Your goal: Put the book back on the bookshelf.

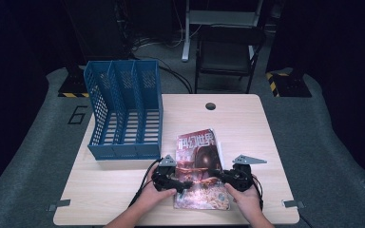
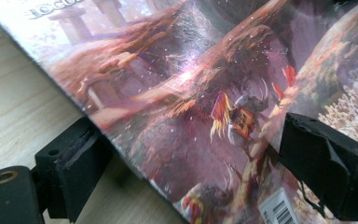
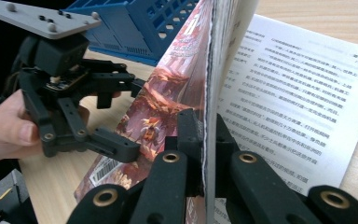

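A magazine with a reddish illustrated cover is seen on the near part of the wooden surface, just in front of a blue file rack.

The right hand-held gripper is clamped on the magazine's open edge, a bundle of pages being pinched between its black jaws; below it one printed page lies flat on the surface. Most of the cover is turned away in the right gripper view.

The left hand-held gripper is held with its jaws apart, one beyond the cover's edge over the wood and the other over the cover; no pressing on the cover can be made out.

In the high view the magazine's lower corners are partly hidden by both hands, and the cover's title is too small to be read.
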A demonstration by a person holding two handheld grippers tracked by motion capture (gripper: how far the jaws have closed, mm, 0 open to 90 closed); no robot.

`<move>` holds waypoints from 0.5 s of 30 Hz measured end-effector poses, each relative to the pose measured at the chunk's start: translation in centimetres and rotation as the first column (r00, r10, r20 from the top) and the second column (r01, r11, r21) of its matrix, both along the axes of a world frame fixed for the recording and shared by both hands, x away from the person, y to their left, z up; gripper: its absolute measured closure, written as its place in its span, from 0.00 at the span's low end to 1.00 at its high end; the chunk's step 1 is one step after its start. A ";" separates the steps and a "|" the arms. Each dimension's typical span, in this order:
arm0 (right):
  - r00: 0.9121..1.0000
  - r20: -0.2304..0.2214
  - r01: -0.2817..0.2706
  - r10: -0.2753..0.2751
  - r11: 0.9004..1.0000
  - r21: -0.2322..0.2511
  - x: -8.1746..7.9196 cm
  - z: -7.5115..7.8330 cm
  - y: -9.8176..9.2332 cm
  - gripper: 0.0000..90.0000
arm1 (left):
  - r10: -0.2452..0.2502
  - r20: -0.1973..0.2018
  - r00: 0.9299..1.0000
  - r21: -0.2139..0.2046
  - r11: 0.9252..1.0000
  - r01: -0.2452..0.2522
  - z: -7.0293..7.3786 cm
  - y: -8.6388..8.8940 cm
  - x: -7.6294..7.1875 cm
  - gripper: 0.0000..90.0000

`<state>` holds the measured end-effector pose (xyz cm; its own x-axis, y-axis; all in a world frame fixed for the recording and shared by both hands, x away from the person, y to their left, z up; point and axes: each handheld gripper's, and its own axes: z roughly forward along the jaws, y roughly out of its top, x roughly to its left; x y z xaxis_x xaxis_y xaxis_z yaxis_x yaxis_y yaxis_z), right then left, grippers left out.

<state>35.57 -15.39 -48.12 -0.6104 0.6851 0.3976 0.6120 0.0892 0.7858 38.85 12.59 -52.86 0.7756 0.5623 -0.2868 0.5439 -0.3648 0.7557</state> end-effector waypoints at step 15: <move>0.999 0.039 -0.030 0.029 0.999 0.017 -0.3 0.4 0.0 0.98 | -0.058 0.002 0.998 -0.008 0.998 0.058 -0.2 -0.9 0.1 0.02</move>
<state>35.23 -15.37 -47.69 -0.6451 0.6599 0.3851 0.5787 0.0929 0.8102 38.97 11.73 -53.05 0.8076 0.5139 -0.2892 0.5203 -0.3900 0.7598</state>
